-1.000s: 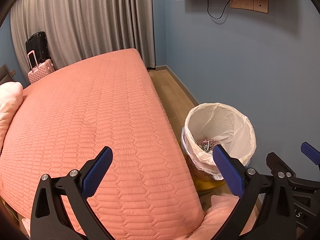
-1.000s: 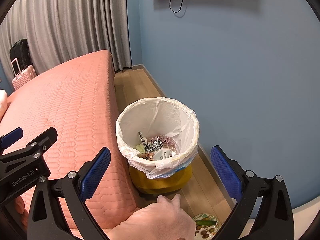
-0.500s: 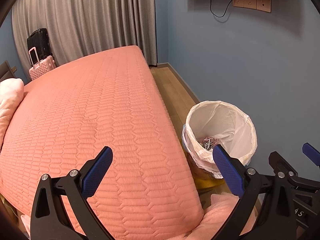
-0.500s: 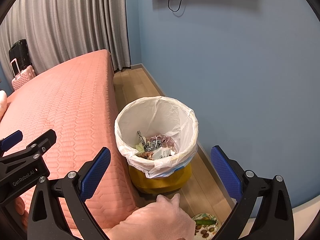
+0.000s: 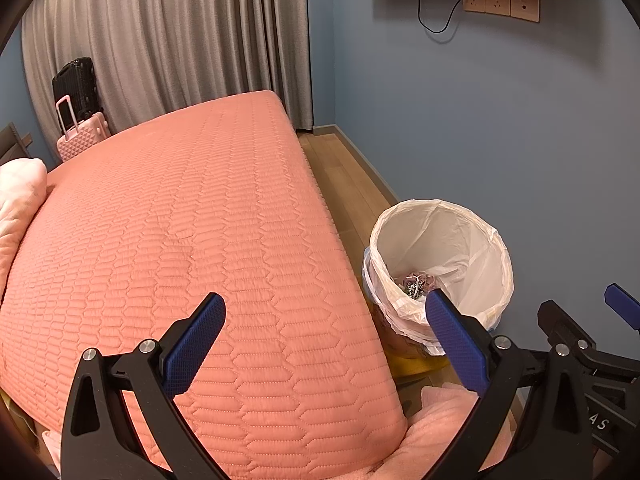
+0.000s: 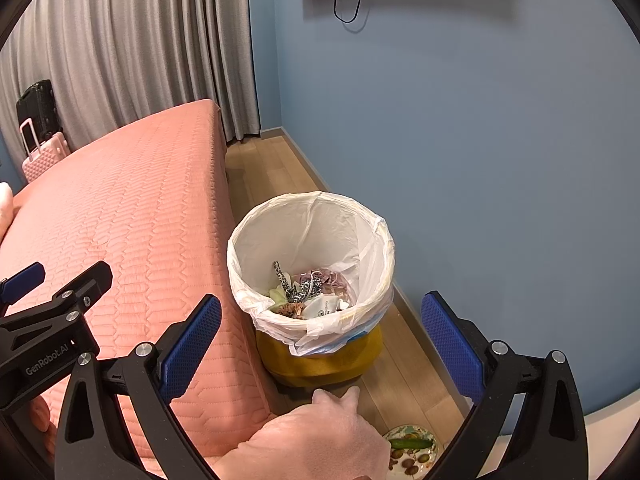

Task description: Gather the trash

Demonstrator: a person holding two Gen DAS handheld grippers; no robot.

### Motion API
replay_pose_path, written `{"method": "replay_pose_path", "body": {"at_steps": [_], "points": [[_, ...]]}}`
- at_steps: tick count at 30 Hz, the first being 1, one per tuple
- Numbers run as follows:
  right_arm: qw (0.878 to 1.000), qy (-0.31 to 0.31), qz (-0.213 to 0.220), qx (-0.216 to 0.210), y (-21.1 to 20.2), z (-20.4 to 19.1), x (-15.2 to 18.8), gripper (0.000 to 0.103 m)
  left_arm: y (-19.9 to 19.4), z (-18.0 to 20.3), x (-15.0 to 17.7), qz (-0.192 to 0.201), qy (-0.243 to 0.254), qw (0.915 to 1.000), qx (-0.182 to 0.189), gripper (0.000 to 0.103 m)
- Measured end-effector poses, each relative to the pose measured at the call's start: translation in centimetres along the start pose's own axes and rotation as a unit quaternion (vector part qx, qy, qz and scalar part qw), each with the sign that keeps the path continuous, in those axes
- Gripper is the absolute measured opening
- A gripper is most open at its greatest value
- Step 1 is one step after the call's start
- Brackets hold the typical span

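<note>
Beside the bed (image 6: pixel 132 216), bin (image 6: pixel 320 360) holds trash; both grippers, left (image 5: pixel 324 336) and right (image 6: pixel 320 336), gape empty (probably between pickups), plate (image 6: pixel 412 454) remains on floor.

The left wrist view looks forward and slightly down from above the near corner of the salmon-pink quilted bed (image 5: pixel 192 240), with the white-lined yellow trash bin (image 5: pixel 440 248) low at its right. The right wrist view sits further right, nearer and more directly over that bin (image 6: pixel 312 248). Both share the bed, bin, blue wall (image 6: pixel 500 140) and grey pleated curtains (image 5: pixel 172 40).
</note>
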State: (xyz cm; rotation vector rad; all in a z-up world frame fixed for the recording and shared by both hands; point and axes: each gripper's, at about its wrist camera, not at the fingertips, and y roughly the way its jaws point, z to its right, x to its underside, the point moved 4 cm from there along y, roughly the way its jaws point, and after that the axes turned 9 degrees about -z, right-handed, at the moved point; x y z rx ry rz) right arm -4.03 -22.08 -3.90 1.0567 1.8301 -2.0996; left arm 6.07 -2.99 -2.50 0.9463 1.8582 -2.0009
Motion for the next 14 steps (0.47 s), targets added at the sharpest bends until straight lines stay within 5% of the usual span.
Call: {"method": "replay_pose_path", "body": {"at_steps": [14], "points": [[1.000,0.010,-0.004,0.000,0.10,0.06,0.44,0.097,0.31,0.26,-0.03,-0.006,0.017,0.9997,0.013,0.096]]}}
